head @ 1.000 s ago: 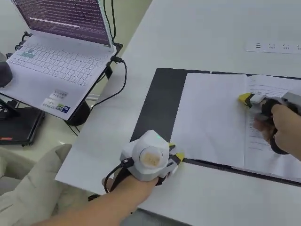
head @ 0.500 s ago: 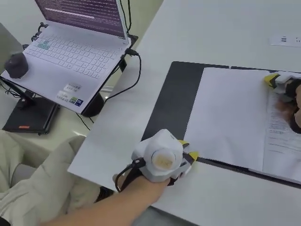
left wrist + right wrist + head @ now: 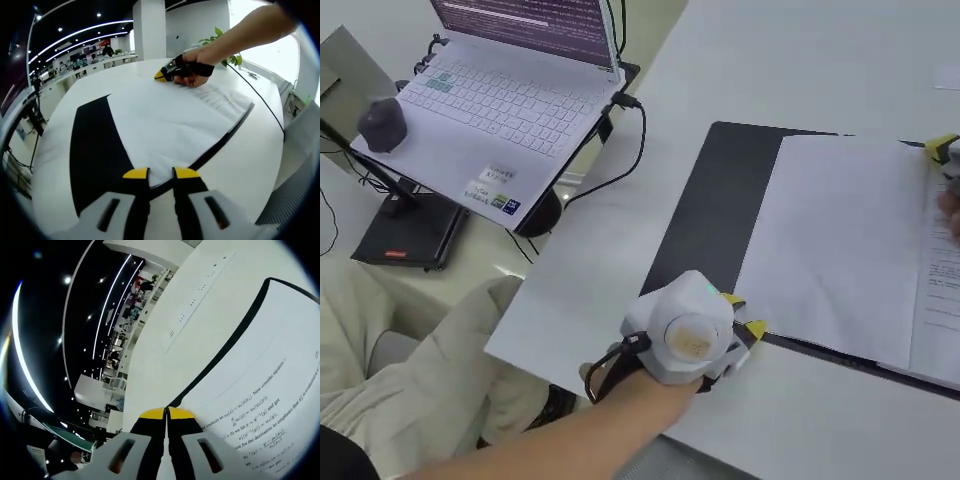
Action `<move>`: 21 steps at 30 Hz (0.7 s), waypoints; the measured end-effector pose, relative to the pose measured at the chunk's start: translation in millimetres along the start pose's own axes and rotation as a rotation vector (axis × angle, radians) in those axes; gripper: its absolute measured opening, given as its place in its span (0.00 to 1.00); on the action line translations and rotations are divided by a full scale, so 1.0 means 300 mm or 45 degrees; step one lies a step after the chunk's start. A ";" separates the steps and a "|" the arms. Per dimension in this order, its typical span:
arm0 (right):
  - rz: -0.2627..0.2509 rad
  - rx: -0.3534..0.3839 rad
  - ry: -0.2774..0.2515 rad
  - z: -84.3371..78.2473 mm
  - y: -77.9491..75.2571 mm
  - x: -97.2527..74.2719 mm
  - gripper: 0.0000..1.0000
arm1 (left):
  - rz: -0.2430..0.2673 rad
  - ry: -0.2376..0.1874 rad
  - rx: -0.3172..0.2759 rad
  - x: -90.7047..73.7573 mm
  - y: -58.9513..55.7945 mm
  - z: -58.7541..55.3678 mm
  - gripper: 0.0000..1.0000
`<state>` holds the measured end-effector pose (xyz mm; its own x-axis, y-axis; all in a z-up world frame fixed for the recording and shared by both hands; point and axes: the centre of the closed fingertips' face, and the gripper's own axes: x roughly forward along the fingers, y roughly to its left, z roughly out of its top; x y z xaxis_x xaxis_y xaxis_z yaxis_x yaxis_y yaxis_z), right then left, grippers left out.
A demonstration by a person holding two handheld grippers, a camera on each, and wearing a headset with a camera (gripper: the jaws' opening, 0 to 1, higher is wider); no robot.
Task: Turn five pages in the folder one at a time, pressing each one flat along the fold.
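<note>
A glossy white tabletop (image 3: 610, 240) spans the room's foreground. Past its left edge, an open white laptop (image 3: 505, 110) sits on a black stand (image 3: 538, 212). Overhead run long ceiling strip lights (image 3: 75, 35), beside a square white pillar (image 3: 150, 25).

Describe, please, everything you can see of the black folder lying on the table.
The folder lies open and flat on the white table. Its black cover, smooth and stiff-looking, shows bare at the left. A blank white sheet covers the middle; a printed page lies at the right. The left claw, tips slightly apart, sits at its near edge; the right claw, shut, at the printed page's far end.
</note>
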<state>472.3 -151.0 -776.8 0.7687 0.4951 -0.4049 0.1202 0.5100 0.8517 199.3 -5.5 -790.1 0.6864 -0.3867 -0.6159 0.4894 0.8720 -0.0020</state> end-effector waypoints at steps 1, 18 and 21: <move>-0.001 0.002 0.003 -0.002 0.000 -0.002 0.00 | 0.000 0.000 0.001 0.000 0.000 0.000 0.16; 0.035 0.097 0.142 -0.118 -0.016 -0.116 0.00 | -0.003 0.009 0.008 0.002 0.005 -0.006 0.16; 0.038 0.097 0.161 -0.139 -0.015 -0.141 0.00 | -0.004 0.011 0.010 0.001 0.004 -0.005 0.16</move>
<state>413.1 -144.7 -777.4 0.6881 0.5963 -0.4134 0.1492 0.4413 0.8849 199.2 -4.0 -791.4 0.6803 -0.3866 -0.6226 0.4959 0.8684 0.0026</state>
